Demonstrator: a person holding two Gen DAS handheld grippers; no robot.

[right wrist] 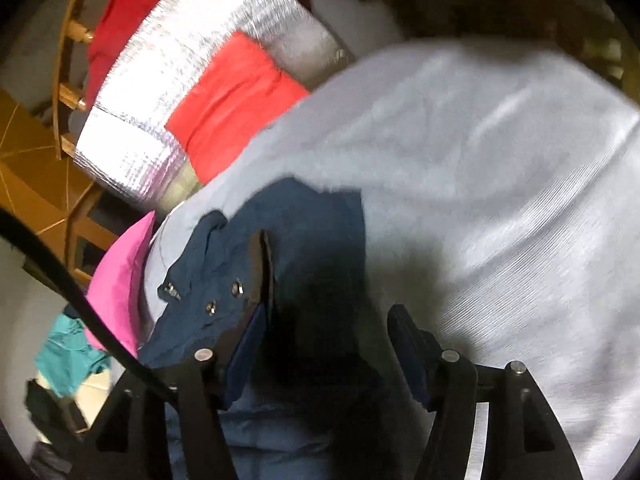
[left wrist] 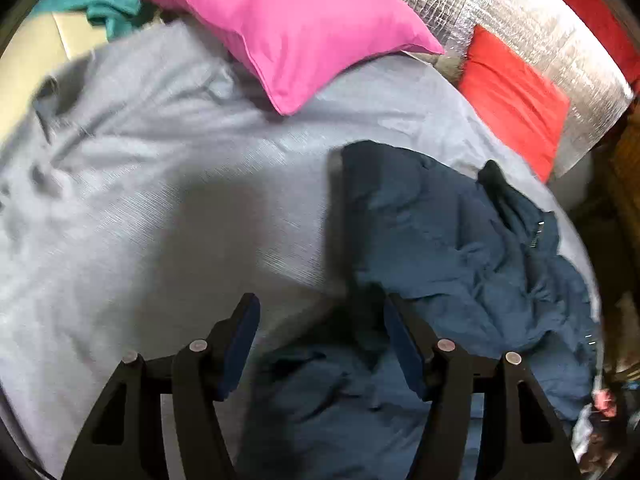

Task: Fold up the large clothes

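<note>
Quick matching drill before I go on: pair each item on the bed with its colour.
Items:
1. pillow
2. jacket
3. bed sheet
4. folded cloth against the silver pad

Colours:
A. navy blue
B. red
C. pink
D. light grey

Pairs: 1-C, 2-A, 3-D, 4-B

Left gripper (left wrist: 322, 340), jaws apart, over navy garment (left wrist: 460, 248) on grey sheet (left wrist: 160, 168).
</note>
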